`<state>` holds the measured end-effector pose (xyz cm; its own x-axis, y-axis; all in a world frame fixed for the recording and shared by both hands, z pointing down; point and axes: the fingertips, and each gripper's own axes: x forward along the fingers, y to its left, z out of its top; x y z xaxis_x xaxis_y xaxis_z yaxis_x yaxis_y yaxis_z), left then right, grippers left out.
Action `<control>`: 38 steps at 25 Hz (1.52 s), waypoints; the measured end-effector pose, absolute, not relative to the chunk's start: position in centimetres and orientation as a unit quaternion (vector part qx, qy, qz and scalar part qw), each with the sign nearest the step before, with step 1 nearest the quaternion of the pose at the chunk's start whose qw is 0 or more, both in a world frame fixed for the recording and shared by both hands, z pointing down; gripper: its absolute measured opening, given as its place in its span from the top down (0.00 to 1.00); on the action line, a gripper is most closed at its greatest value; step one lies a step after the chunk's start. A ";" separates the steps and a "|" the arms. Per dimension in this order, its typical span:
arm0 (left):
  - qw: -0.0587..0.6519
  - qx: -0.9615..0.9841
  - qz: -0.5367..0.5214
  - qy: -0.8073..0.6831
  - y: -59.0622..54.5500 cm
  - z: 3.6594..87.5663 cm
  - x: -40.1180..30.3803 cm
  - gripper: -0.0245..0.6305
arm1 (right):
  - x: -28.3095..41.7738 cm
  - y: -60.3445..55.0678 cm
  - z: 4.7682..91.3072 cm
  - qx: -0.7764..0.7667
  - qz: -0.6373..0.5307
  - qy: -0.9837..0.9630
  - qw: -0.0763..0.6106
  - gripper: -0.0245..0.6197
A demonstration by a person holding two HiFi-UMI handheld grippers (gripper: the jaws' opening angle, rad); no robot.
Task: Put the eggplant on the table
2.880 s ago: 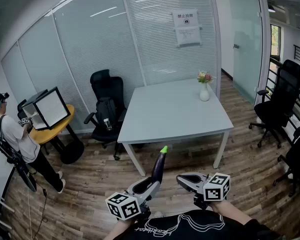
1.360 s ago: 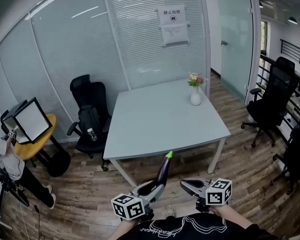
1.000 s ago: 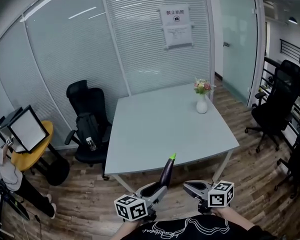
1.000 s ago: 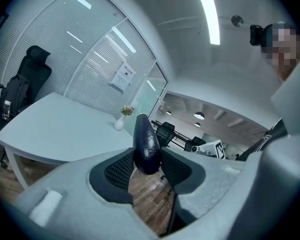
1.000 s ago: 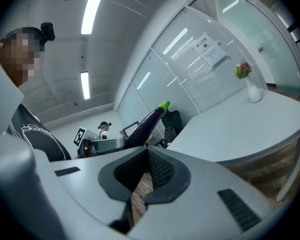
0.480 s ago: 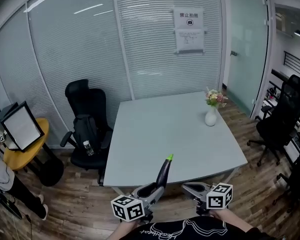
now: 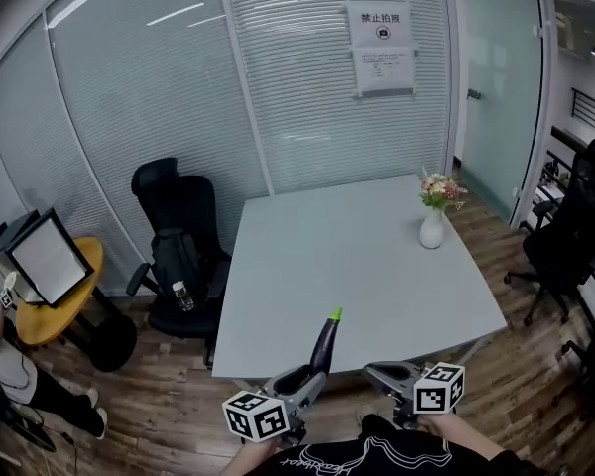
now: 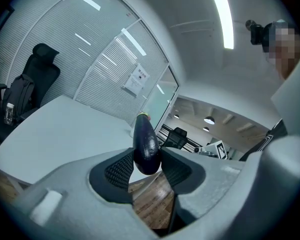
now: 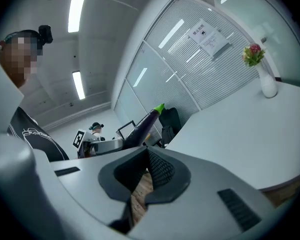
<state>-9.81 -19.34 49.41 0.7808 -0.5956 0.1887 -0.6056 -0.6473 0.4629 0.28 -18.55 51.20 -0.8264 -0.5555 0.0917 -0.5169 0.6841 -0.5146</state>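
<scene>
1. My left claw (image 7: 305, 379) pinches the eggplant (image 7: 325, 343) by its thick dark end. In the left gripper view both pads press on its sides.
2. The eggplant sticks up and forward out of that claw, green tip highest. It rests on nothing but the pads.
3. In the head view the tip shows against the near edge of the table (image 7: 357, 256). Under the left claw I see wood floor (image 8: 151, 201), with the table top ahead of it.
4. My right claw (image 7: 375, 371) hangs just beside the left one, at about the same height, also pointing at the table. Its pads are pressed together at the tips, with nothing between them.
5. From the right gripper view the eggplant slants up to the left of my right claw, apart from it.
6. The table top is pale grey. A white vase (image 7: 432, 228) of flowers stands near its far right corner.
7. A black chair (image 7: 178, 236) sits at the table's left side, with more black chairs (image 7: 575, 226) to the right.
8. Far left, a lit panel (image 7: 45, 258) stands on a round yellow table (image 7: 74, 291).
9. A notice (image 7: 382, 33) hangs on the glass wall behind.
</scene>
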 end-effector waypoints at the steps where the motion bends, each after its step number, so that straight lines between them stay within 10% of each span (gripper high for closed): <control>1: 0.259 0.906 0.010 -0.334 -19.7 49.4 -9.9 0.69 | 0.1 -19.0 51.1 -0.288 -0.269 0.918 0.037 0.95; 38: 0.259 0.863 0.015 -0.434 -38.8 50.5 -13.2 0.69 | -2.5 -38.1 50.6 -0.214 -0.288 0.933 0.001 0.95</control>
